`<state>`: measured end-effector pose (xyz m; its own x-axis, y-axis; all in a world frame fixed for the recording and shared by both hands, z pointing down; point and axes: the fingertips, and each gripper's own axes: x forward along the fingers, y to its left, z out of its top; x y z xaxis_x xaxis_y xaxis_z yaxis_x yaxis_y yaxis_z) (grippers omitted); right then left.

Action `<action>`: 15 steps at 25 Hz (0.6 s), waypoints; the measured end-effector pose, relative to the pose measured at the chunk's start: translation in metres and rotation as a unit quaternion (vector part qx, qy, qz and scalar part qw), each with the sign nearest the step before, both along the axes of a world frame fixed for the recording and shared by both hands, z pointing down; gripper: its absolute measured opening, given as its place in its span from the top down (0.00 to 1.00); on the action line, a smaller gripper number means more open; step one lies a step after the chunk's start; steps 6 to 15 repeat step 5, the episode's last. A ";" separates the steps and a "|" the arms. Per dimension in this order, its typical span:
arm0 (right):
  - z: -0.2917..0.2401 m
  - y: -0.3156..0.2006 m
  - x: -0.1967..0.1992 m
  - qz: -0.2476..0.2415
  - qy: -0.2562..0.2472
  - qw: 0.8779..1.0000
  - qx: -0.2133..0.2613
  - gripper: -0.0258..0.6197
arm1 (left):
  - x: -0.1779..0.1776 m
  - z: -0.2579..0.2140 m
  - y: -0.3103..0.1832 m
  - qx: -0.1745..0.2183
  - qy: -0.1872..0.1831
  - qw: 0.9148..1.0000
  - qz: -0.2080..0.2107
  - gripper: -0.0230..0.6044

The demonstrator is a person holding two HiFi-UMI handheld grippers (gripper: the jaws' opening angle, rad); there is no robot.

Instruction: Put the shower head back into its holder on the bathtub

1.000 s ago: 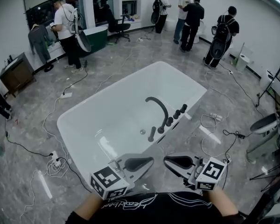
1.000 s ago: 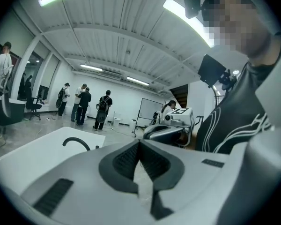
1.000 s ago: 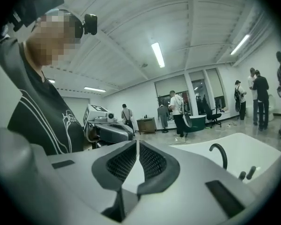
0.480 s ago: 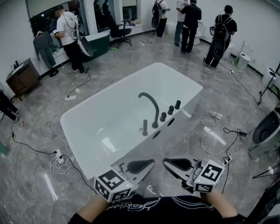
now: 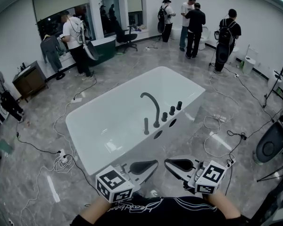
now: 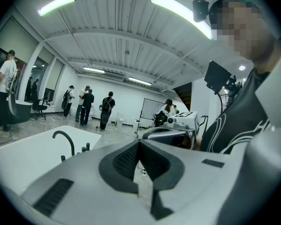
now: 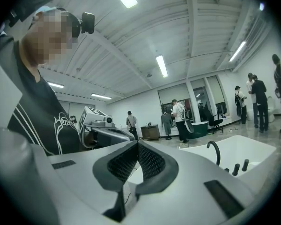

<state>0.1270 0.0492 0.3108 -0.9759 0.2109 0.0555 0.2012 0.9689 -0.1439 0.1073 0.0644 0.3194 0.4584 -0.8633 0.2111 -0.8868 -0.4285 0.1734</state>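
White bathtub (image 5: 108,121) ahead, dark spout (image 5: 155,109) on its near rim. Left gripper (image 5: 151,164) and right gripper (image 5: 170,163): both sets of jaws pressed together, empty, tips facing, near the tub's corner. Dark post (image 5: 146,126) beside spout, possibly the shower head, well apart from both.

Head camera sits high, and I'm looking steeply down on the white bathtub (image 5: 108,126), its near long edge just ahead of me. The left gripper (image 5: 153,164) camera looks about level along its own jaws, straight across at the right gripper (image 5: 169,163). The right one looks back the other way. All three views share the tub's black faucet (image 5: 151,105), small and off to one side in both gripper views.
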 end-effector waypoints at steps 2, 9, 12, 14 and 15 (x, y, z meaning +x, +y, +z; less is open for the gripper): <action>-0.003 0.001 0.004 -0.001 -0.002 1.000 0.002 0.94 | 0.004 -0.001 0.001 -0.001 -0.002 1.000 -0.002 0.96; -0.007 0.005 0.011 -0.003 -0.005 1.000 0.008 0.94 | 0.012 -0.002 0.005 -0.002 -0.007 1.000 -0.004 0.96; -0.007 0.005 0.011 -0.003 -0.005 1.000 0.008 0.94 | 0.012 -0.002 0.005 -0.002 -0.007 1.000 -0.004 0.96; -0.007 0.005 0.011 -0.003 -0.005 1.000 0.008 0.94 | 0.012 -0.002 0.005 -0.002 -0.007 1.000 -0.004 0.96; -0.007 0.005 0.011 -0.003 -0.005 1.000 0.008 0.94 | 0.012 -0.002 0.005 -0.002 -0.007 1.000 -0.004 0.96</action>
